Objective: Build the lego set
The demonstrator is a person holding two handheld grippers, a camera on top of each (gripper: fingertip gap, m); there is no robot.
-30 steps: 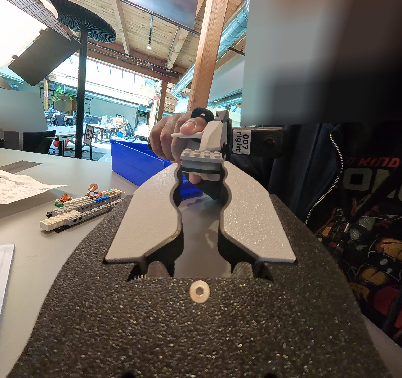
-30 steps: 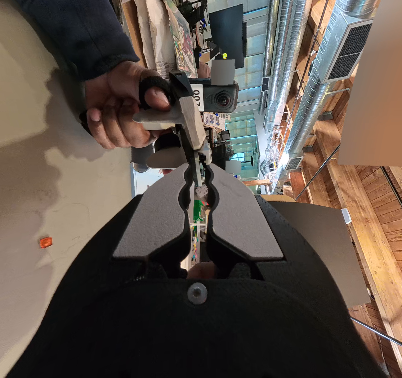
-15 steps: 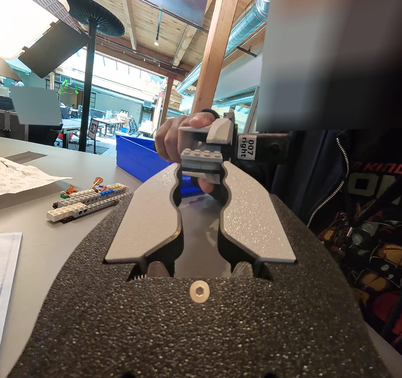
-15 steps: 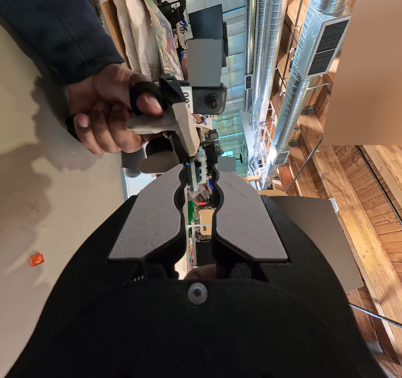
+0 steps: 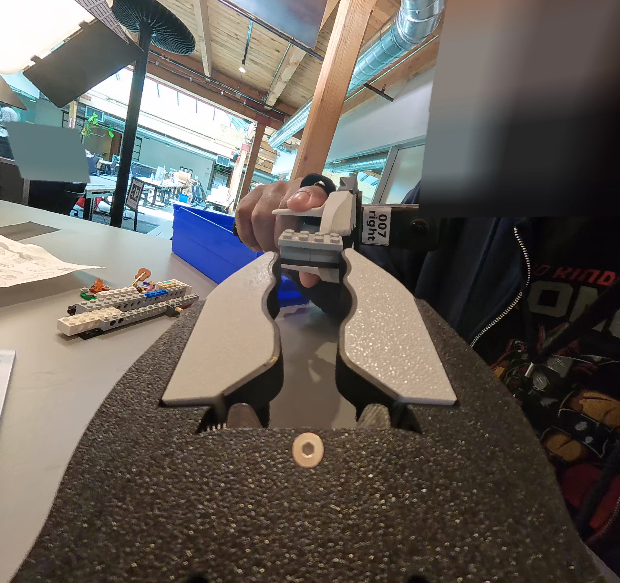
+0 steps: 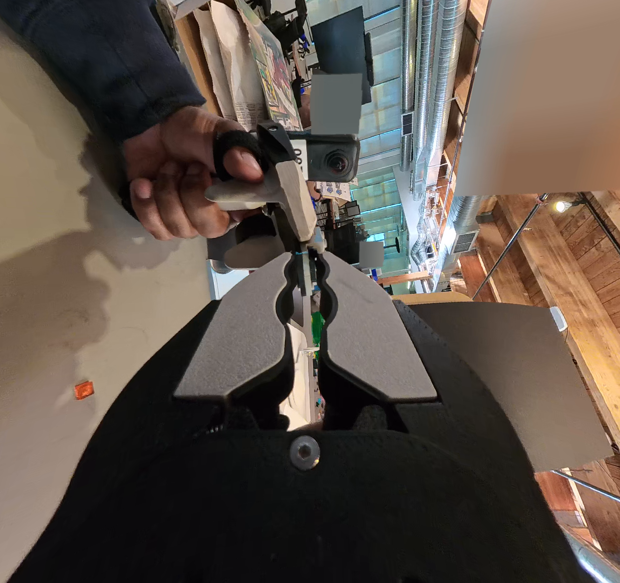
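left gripper [image 5: 310,260] pinches grey brick stack [image 5: 310,248] by its ends | right gripper [image 6: 307,273] clamps the same stack, edge-on | risk: twisting splits stack, pieces drop beside long brick model [image 5: 129,305]

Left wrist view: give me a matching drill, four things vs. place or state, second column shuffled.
Things:
1. grey brick stack
2. blue bin
3. long brick build
4. printed sheet

Place or state:
A. lying on the table, far left
B. clamped between the left hand-held gripper fingertips
C. on the table, left of the gripper fingers
D. behind the gripper, on the table

Pairs: 1-B, 2-D, 3-C, 4-A
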